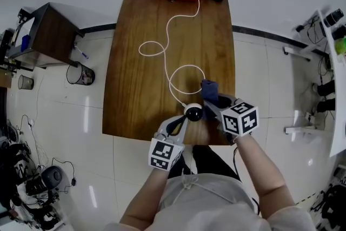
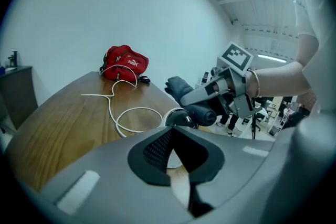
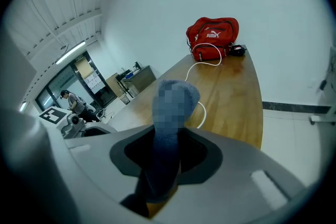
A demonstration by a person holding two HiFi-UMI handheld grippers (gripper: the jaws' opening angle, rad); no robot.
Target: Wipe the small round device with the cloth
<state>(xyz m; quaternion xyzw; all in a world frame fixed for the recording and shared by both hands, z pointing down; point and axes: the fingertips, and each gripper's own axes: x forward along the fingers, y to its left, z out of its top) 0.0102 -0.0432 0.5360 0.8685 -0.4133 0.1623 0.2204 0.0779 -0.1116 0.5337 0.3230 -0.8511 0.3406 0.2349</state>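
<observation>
Right gripper [image 3: 164, 152] is clamped on the dark blue cloth [image 3: 164, 176]. Left gripper [image 2: 176, 132] has its jaws closed, with the small round device [image 2: 181, 118] right at its tips; can't tell if it's pinched. Cloth is at the device, so wiping looks just started, mostly still to do. Left gripper view shows the cloth beside the device; in the right gripper view the cloth hides it.

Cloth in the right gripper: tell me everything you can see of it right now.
The dark blue cloth looks soft and towel-like and is bunched into a thick roll. The right gripper has its jaws shut on it. The free end sticks out past the tips, above the brown wooden table. A lower fold lies right beside the small round black-and-white device; whether it touches cannot be told.
</observation>
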